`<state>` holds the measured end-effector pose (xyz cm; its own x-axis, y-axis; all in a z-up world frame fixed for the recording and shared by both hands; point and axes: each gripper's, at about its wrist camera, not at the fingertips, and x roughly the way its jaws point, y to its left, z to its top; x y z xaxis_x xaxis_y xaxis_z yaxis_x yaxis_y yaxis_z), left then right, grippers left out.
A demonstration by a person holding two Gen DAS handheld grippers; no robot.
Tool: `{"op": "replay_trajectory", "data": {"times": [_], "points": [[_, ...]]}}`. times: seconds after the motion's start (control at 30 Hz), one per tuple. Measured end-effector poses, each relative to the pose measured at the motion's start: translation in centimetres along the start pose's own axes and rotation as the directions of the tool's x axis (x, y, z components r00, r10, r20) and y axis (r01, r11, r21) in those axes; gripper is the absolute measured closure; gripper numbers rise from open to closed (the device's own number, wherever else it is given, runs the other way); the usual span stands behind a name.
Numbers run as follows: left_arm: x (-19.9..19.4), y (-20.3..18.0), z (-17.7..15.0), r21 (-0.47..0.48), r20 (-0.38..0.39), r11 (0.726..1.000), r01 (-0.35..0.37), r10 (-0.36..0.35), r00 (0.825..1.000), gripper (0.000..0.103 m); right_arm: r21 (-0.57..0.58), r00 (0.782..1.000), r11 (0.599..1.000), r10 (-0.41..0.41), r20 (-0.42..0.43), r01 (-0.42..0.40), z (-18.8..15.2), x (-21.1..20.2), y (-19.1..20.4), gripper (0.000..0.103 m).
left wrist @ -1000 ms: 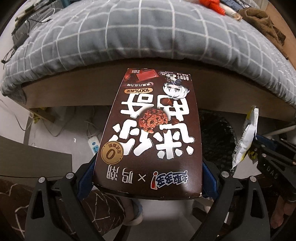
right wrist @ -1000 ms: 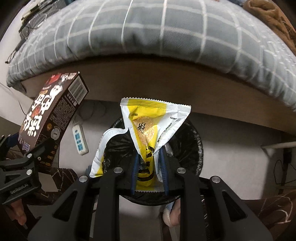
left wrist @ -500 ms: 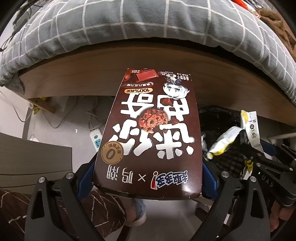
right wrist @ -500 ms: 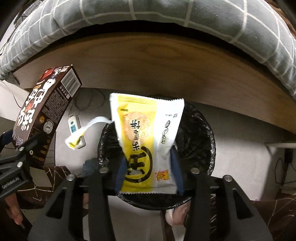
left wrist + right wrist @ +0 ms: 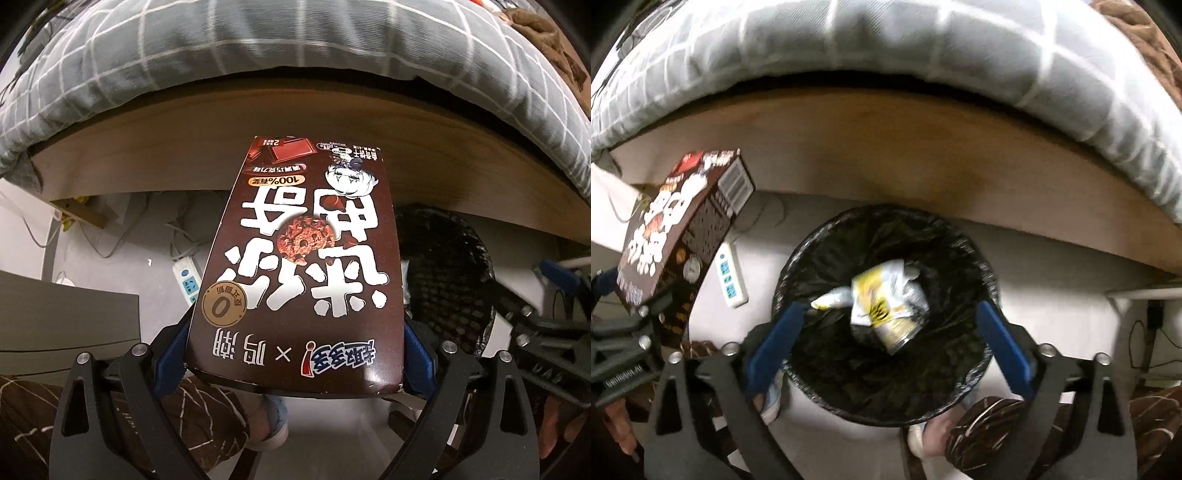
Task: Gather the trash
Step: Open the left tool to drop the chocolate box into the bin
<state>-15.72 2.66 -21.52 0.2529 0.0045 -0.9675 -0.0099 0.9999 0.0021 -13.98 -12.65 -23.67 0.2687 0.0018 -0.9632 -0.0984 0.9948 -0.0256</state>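
Observation:
My left gripper (image 5: 295, 354) is shut on a brown chocolate snack box (image 5: 306, 266), its blue pads pressed on the box's two long sides. The same box (image 5: 683, 229) shows at the left of the right wrist view, beside the bin. My right gripper (image 5: 890, 332) hangs over a round bin with a black liner (image 5: 886, 398), jaws opening wide with nothing between them. A crumpled yellow and white snack wrapper (image 5: 886, 302) is loose inside the bin, below the fingers. In the left wrist view the bin (image 5: 443, 273) sits right of the box.
A bed with a grey checked quilt (image 5: 258, 55) and a wooden side board (image 5: 886, 147) runs across the back. A white power strip (image 5: 730, 277) and cables lie on the floor left of the bin. A grey cabinet edge (image 5: 66, 317) stands at left. The person's feet and patterned trousers (image 5: 982, 421) are below.
The right gripper's jaws spread wide and let go of the yellow wrapper, which dropped into the bin. The left gripper still grips the brown box, held in place.

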Motion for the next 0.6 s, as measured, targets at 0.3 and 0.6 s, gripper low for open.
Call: {"op": "replay_trajectory", "data": {"times": [0.3,0.6], "points": [[-0.1,0.1,0.4,0.061,0.002,0.997,0.037,-0.037,0.999,0.012,0.1,0.997,0.994,-0.058,0.048,0.053,-0.2,-2.0,-5.9,0.008],[0.2,-2.9,0.5,0.148,-0.016,0.987,0.067,-0.065,0.998,0.012,0.186,0.993,0.978,-0.105,0.058,0.093,-1.9,-3.0,-11.6,0.008]]}}
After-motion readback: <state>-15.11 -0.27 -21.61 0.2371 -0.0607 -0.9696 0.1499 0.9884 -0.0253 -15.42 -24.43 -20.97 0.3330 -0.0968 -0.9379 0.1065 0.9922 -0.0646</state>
